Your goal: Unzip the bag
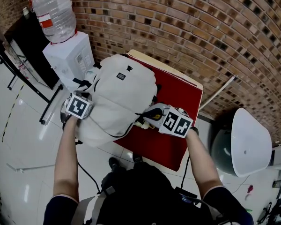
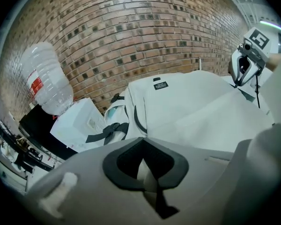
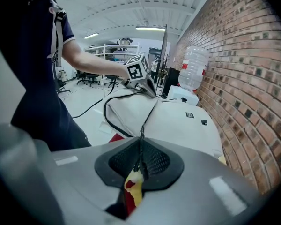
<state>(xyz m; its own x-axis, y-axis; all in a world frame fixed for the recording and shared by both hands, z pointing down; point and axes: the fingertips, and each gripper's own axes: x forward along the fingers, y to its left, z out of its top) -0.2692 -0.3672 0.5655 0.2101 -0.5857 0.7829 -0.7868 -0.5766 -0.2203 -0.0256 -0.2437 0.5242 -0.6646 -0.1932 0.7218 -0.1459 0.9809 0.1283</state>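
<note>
A white backpack [image 1: 119, 97] lies on a red table [image 1: 175, 97]. My left gripper [image 1: 87, 102] is at the bag's left side, shut on a fold of its white fabric [image 2: 143, 170]. At the bag's near right corner, my right gripper [image 1: 151, 114] is shut on the zip pull, from which a yellow and red tag [image 3: 133, 189] hangs between the pads. From those jaws the dark zipper line [image 3: 150, 111] runs across the bag [image 3: 182, 121] toward the left gripper [image 3: 147, 86]. The right gripper [image 2: 246, 69] shows at the bag's far end in the left gripper view.
A white water dispenser [image 1: 70, 55] with a clear bottle [image 1: 54, 13] stands just left of the table. A brick wall [image 1: 201, 32] runs behind it. A white round chair [image 1: 250, 142] sits to the right. A black cable [image 1: 91, 177] trails over the floor.
</note>
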